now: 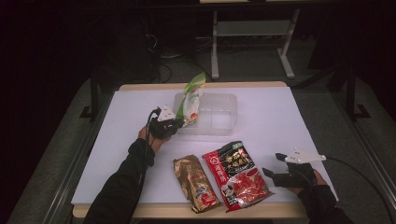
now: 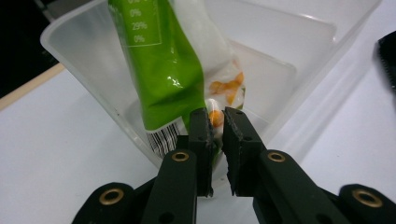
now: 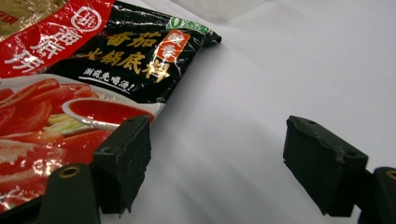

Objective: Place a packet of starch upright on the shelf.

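A green and white snack packet (image 1: pixel 192 98) stands tilted in the left compartment of a clear plastic container (image 1: pixel 219 114). My left gripper (image 1: pixel 180 122) is at the container's left front corner. In the left gripper view its jaws (image 2: pixel 217 116) are shut on the lower edge of the packet (image 2: pixel 168 70), just over the container wall (image 2: pixel 79 56). My right gripper (image 1: pixel 273 164) rests open near the table's front right. Its jaws (image 3: pixel 217 135) stand wide apart with bare table between them, and a red and black sauce packet (image 3: pixel 70 70) lies beside its left jaw.
The red and black packet (image 1: pixel 236 175) and a gold-brown packet (image 1: pixel 196 183) lie side by side near the front edge of the white table (image 1: pixel 280 116). A white metal frame (image 1: pixel 252 42) and cables stand on the dark floor behind the table.
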Demonstrator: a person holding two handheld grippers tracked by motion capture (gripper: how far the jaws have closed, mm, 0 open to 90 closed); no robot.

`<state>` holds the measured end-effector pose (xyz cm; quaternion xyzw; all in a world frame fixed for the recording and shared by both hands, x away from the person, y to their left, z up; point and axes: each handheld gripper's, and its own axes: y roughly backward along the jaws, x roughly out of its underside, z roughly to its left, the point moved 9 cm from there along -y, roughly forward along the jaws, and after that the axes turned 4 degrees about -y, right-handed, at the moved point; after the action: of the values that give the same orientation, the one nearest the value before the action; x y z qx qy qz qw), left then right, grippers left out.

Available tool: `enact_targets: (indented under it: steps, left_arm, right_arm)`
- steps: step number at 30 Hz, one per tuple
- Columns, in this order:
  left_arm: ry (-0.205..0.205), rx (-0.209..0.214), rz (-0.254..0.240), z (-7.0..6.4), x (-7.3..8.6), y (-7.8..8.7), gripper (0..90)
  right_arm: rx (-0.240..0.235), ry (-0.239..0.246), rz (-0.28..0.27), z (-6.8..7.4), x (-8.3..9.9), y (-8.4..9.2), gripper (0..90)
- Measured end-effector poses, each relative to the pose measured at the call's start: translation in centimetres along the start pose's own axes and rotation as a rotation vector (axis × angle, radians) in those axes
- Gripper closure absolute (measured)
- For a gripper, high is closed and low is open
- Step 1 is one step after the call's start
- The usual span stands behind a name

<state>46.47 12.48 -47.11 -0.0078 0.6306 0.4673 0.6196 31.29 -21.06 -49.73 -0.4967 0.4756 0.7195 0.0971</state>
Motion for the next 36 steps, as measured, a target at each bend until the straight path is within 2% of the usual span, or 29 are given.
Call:
enact_targets:
  steps: [3,5,8,11,13,14,15,17,19,22,25,26,31,32,33,34,35,36]
  left_arm:
    - [0.016,0.004,0.008,0.2,0.2,-0.5,81.9]
    - [-0.008,0.002,0.020,0.2,0.1,-0.7,82.2]
    - [-0.003,0.004,0.026,0.3,0.2,-0.9,82.2]
    - [-0.011,0.001,0.011,0.1,0.1,-0.7,82.3]
    - [-0.002,-0.001,-0.014,-0.1,-0.1,-0.1,81.4]
    - [0.006,0.012,-0.038,-0.4,-0.4,0.3,75.5]
    - [0.006,0.027,-0.054,-0.6,-0.6,0.6,75.5]
    - [0.007,0.049,-0.090,-1.2,-1.2,1.7,69.4]
    - [0.029,0.081,-0.116,-1.9,-1.6,2.6,64.0]
    - [0.021,0.110,-0.126,-3.0,-1.4,3.9,57.4]
    - [0.032,0.147,-0.123,-4.0,-0.7,5.1,47.0]
    - [0.041,0.159,-0.130,-4.3,-0.4,5.5,40.6]
    - [0.055,0.195,-0.126,-5.3,0.8,7.1,36.0]
    - [0.079,0.195,-0.123,-5.6,1.4,7.6,34.8]
    - [0.079,0.195,-0.123,-5.6,1.4,7.6,34.7]
    - [0.125,0.218,-0.122,-5.8,2.0,8.1,34.6]
    - [0.125,0.218,-0.122,-5.8,2.0,8.1,34.6]
    - [0.158,0.242,-0.119,-6.1,2.5,8.3,34.6]
  right_arm:
    - [0.005,-0.003,0.002,0.0,0.2,0.2,22.9]
    - [0.013,-0.007,0.002,-0.1,0.5,0.5,22.9]
    - [0.019,-0.014,0.005,-0.1,0.7,0.7,22.9]
    - [0.027,-0.009,0.007,0.0,0.8,0.9,23.1]
    - [0.028,-0.006,0.004,0.0,0.9,1.1,24.3]
    - [0.030,-0.010,0.001,-0.1,0.9,1.2,24.4]
    - [0.030,-0.010,0.001,-0.1,0.9,1.2,24.4]
    - [0.028,-0.012,-0.001,-0.2,0.9,1.2,28.4]
    - [0.016,-0.010,-0.002,-0.1,0.9,1.2,29.4]
    - [0.013,-0.004,-0.006,-0.1,0.7,1.1,30.4]
    - [0.009,0.001,-0.006,0.1,0.6,1.0,30.4]
    - [0.007,0.008,-0.002,0.2,0.6,1.0,30.5]
    - [0.011,0.000,-0.005,-0.1,0.7,1.1,30.5]
    - [0.012,-0.001,-0.006,-0.1,0.7,1.1,30.5]
    - [0.012,-0.001,-0.006,-0.1,0.7,1.1,30.5]
    - [0.014,0.002,-0.008,-0.1,0.6,1.2,30.8]
    - [0.014,0.002,-0.008,-0.1,0.6,1.2,30.8]
    - [0.012,0.001,-0.004,0.0,0.6,1.1,30.7]
